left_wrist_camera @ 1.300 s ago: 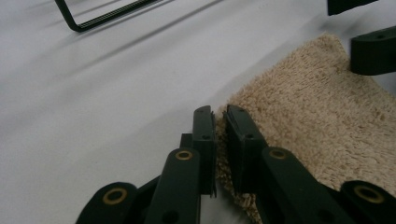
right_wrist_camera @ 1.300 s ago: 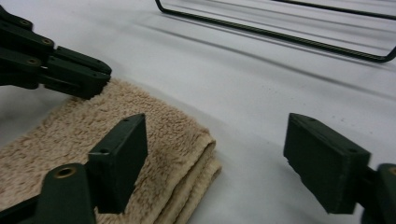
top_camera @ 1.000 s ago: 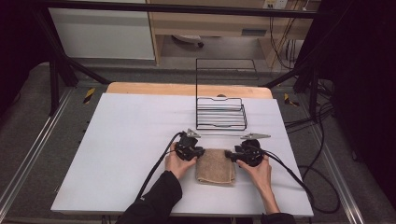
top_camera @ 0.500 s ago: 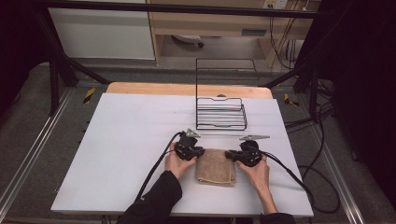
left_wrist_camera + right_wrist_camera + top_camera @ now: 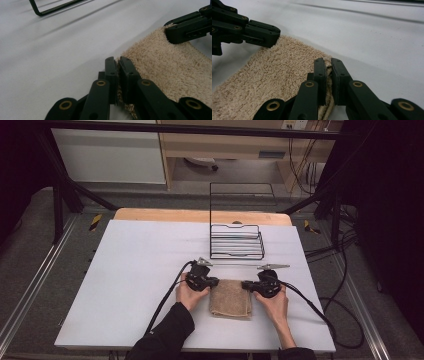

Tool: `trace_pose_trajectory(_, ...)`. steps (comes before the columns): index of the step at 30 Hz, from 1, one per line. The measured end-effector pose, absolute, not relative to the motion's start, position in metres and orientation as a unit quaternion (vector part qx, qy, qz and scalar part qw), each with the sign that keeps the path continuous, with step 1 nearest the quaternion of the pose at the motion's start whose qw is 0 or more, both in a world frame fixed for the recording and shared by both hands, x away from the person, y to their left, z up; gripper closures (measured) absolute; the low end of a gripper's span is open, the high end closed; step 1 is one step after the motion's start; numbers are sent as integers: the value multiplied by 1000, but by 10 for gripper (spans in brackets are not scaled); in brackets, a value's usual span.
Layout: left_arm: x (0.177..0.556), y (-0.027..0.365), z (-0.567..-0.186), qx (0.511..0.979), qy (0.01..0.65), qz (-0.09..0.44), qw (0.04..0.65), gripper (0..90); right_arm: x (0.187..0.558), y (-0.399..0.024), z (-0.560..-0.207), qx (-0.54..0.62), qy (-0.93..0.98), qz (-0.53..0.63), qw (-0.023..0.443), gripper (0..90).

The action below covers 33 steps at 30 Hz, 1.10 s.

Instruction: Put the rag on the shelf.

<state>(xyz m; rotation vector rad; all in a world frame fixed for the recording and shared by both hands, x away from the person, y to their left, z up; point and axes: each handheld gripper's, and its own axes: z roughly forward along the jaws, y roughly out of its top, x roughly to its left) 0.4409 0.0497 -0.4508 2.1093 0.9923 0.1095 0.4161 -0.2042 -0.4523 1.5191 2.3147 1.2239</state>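
A folded beige towel point(image 5: 231, 299) lies flat on the white table near its front edge. My left gripper point(image 5: 214, 282) is at the towel's far left corner, and in the left gripper view its jaws point(image 5: 118, 60) are shut on the towel point(image 5: 170, 67) edge. My right gripper point(image 5: 246, 285) is at the far right corner. Its jaws have just been closing, and in the right gripper view the gripper point(image 5: 328, 61) pinches the towel point(image 5: 277, 72) corner between its pads. Each gripper view also shows the other gripper on the opposite corner: the right gripper point(image 5: 175, 32) and the left gripper point(image 5: 269, 35).
A black wire rack point(image 5: 236, 242) with a tall wire frame stands on the table just beyond the towel. The white table top point(image 5: 140, 270) stretches wide to the left. A wooden edge point(image 5: 200, 215) runs along the back. Cables trail from both grippers toward the front.
Both hands have stayed at the towel's far corners. The right gripper's jaws look narrower on the corner than a second ago.
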Motion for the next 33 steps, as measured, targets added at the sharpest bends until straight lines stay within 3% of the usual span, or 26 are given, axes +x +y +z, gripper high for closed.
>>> trace_pose_trajectory(33, 411, 67, -416, 808, 360, 82, 459, 858, 393, -209, -417, 454, 750, 473, 89, 842)
